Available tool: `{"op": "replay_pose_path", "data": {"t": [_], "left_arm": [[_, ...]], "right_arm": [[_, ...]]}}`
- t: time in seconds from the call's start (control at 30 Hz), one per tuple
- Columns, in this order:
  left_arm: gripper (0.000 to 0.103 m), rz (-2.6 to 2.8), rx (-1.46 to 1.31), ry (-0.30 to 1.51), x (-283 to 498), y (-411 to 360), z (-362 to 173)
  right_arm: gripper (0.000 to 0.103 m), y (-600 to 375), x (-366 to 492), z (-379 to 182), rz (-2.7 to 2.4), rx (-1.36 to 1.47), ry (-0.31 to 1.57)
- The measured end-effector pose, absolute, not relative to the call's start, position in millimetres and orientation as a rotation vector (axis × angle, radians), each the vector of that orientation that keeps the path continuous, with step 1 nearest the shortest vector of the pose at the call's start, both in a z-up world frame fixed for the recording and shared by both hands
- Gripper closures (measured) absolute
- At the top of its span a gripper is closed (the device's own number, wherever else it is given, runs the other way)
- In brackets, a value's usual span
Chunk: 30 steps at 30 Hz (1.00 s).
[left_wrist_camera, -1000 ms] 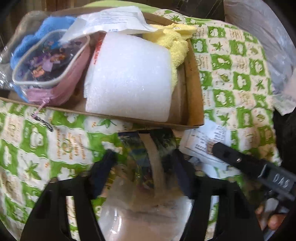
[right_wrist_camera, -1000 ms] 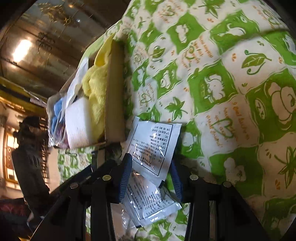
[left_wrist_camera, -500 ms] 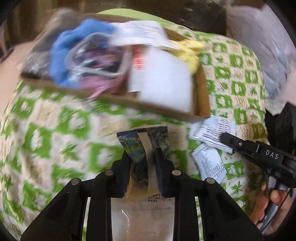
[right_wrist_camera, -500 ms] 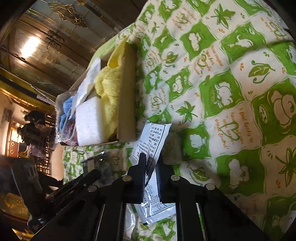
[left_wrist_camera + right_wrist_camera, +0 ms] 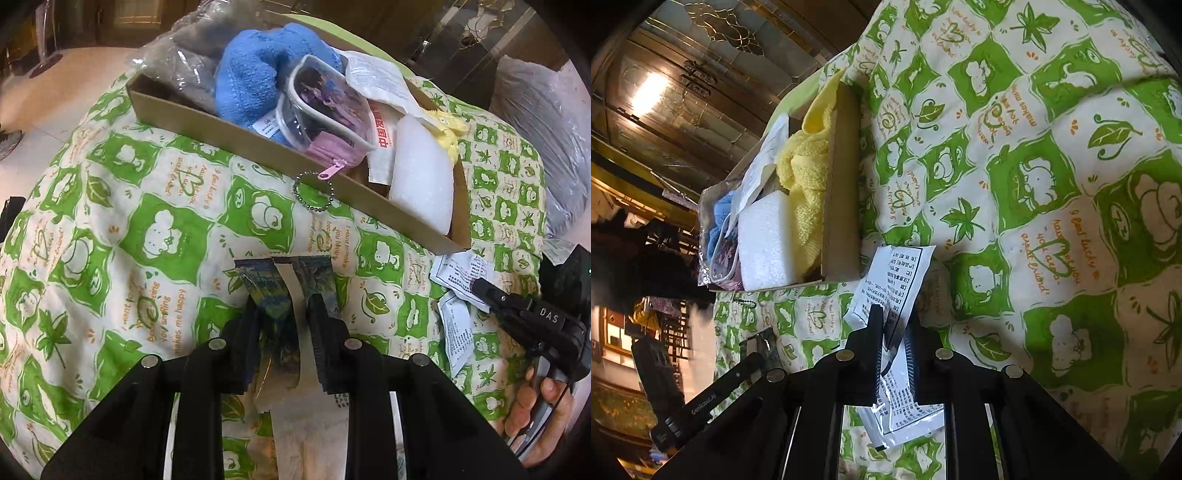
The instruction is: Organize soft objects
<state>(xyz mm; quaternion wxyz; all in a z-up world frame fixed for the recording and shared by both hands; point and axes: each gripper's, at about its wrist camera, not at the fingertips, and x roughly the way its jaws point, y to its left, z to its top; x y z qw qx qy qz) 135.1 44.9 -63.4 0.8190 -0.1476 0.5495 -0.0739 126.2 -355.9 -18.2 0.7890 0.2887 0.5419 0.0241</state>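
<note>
green-and-cream patterned quilt [image 5: 155, 236], tiled floor [image 5: 62, 92], glass-fronted wooden cabinet [image 5: 701, 92]

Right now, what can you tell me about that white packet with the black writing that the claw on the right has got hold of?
The white packet is a flat, glossy plastic sachet printed with a black-bordered box of small black text. It looks thin and crinkly, bending slightly. The right claw pinches its lower part between both fingers; the jaws are opening a little, the packet between them. It sits over the green-and-white quilt, just beside the corner of the cardboard box. A second similar packet lies under it.
</note>
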Motion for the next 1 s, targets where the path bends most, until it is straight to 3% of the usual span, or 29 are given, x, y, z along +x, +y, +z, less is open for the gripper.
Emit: {"op": "replay_pose_path", "data": {"t": [0.2,0.3,0.53,1.0], "left_arm": [[0.073,-0.156,-0.262,1.179,152.5,22.0,-69.8],[0.072,-0.151,-0.204,1.162,158.5,6.4,-67.9],[0.082,-0.184,-0.215,1.138,154.2,2.5,-52.5],[0.084,-0.22,-0.244,1.081,130.1,12.2,-15.4]], "right_arm": [[0.083,-360.0,131.1,-27.5,0.041,0.665,1.17],[0.091,-358.9,129.9,-23.0,0.04,0.642,1.153],[0.096,-353.3,118.0,-1.3,0.064,0.589,1.104],[0.096,-357.0,83.2,34.0,0.065,0.559,1.042]]}}
